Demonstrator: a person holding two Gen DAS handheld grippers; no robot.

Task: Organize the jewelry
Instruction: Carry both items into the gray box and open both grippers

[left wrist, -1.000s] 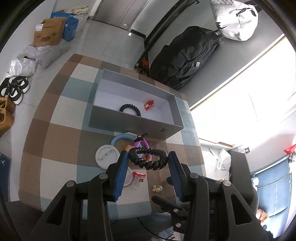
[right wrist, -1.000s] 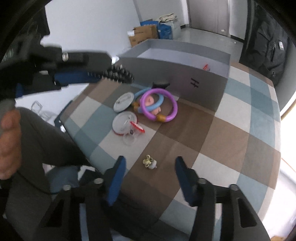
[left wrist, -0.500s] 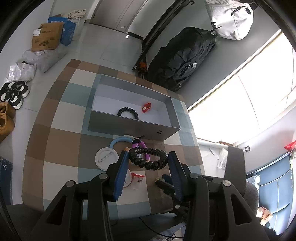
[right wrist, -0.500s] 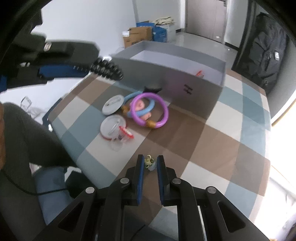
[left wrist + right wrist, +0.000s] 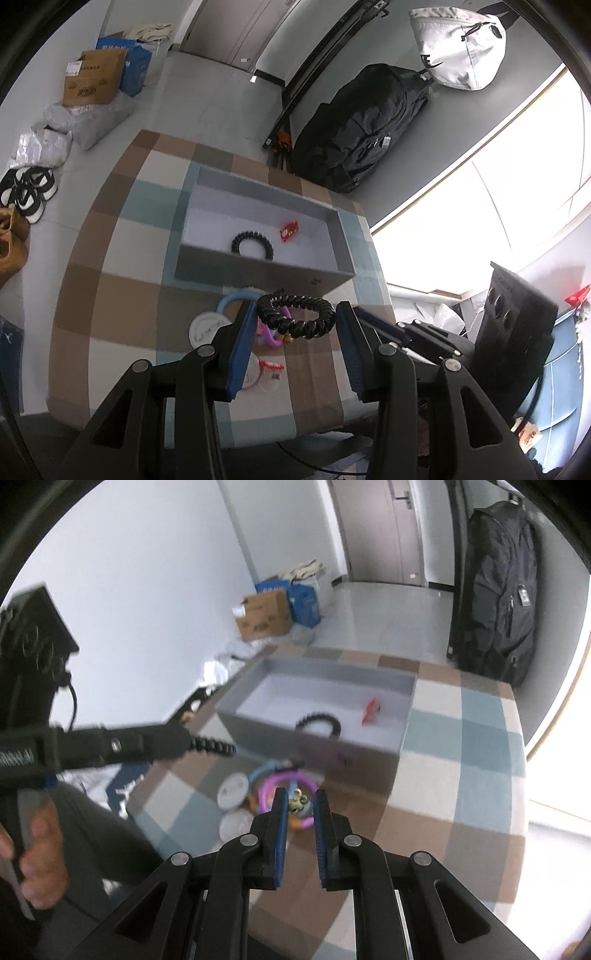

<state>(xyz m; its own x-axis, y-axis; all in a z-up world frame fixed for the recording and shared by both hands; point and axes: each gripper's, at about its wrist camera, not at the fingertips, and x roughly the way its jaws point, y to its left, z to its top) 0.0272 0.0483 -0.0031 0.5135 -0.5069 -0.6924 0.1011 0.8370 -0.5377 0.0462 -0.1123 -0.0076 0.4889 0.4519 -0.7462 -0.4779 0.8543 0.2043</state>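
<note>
My left gripper is shut on a black coiled bracelet and holds it above the checked table, short of the grey box. The box holds another black coil and a red piece. My right gripper is shut on a small pale yellow-green trinket, lifted off the table. Below lie a purple ring, a blue ring, white round discs and a clear tag with red.
The grey box stands at the middle of the checked table. A black backpack and a white bag are beyond the table. Cardboard boxes and shoes lie on the floor at the left.
My right gripper closed on the small trinket and lifted it off the table. My left gripper rose with the black coil and moved a little toward the box.
</note>
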